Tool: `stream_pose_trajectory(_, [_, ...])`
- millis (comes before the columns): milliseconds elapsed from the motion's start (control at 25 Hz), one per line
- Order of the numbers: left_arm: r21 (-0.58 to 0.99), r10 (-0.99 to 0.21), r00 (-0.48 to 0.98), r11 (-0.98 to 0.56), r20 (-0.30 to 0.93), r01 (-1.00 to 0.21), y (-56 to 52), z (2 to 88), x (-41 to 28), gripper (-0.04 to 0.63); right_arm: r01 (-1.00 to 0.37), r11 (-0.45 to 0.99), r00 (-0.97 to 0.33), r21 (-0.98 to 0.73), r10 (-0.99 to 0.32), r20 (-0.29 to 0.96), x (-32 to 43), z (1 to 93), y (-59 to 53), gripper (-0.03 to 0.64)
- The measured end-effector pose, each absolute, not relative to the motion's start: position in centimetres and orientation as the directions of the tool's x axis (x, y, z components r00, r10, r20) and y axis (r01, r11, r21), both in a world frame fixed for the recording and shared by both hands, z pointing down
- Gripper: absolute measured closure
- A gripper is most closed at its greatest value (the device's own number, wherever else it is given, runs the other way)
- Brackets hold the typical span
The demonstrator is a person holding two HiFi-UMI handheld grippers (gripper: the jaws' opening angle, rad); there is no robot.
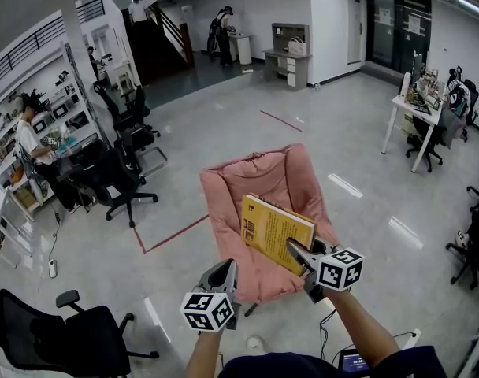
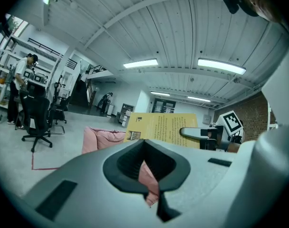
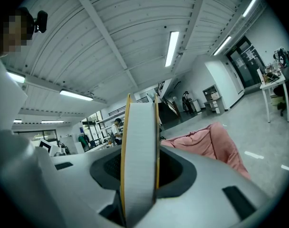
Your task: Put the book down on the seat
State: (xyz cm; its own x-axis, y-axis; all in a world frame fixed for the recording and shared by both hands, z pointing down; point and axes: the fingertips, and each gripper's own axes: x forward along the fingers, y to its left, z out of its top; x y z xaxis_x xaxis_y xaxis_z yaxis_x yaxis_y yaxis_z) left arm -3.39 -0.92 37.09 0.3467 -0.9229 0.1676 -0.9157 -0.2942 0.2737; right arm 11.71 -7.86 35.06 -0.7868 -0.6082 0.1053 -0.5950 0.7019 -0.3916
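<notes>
A pink cushioned seat (image 1: 263, 181) stands on the grey floor in front of me. Over its front half a yellow book (image 1: 272, 231) hangs tilted, and my right gripper (image 1: 302, 257) is shut on its near edge. In the right gripper view the book's white page edge (image 3: 139, 165) stands upright between the jaws, with the seat (image 3: 206, 141) behind it. My left gripper (image 1: 221, 278) hangs to the left of the book, by the seat's front edge, shut and holding nothing. From the left gripper (image 2: 145, 146) I see the book (image 2: 158, 127), the right gripper (image 2: 197, 133) and the seat (image 2: 99, 139).
Black office chairs (image 1: 117, 183) stand to the left of the seat and another (image 1: 66, 337) at the lower left. A person (image 1: 31, 144) sits by shelves at the far left. A white desk (image 1: 417, 109) stands at the right. Red tape (image 1: 172, 235) marks the floor.
</notes>
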Motion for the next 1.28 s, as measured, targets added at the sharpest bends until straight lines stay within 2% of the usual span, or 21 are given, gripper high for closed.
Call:
stream_pose_trajectory(520, [0.300, -0.898, 0.406, -0.345, 0.171, -0.889, -5.0, 37.6, -6.7, 0.591, -0.629, 0.670, -0.759, -0.394, -0.638, 0.129, 8.0, 35.4, -11.2, 0.465])
stream_pose_trajectory(1280, [0.339, -0.900, 0.411, -0.345, 0.145, -0.875, -7.0, 38.5, -13.7, 0.591, -0.648, 0.662, -0.747, -0.377, -0.649, 0.144, 1.8, 36.2, -13.5, 0.465])
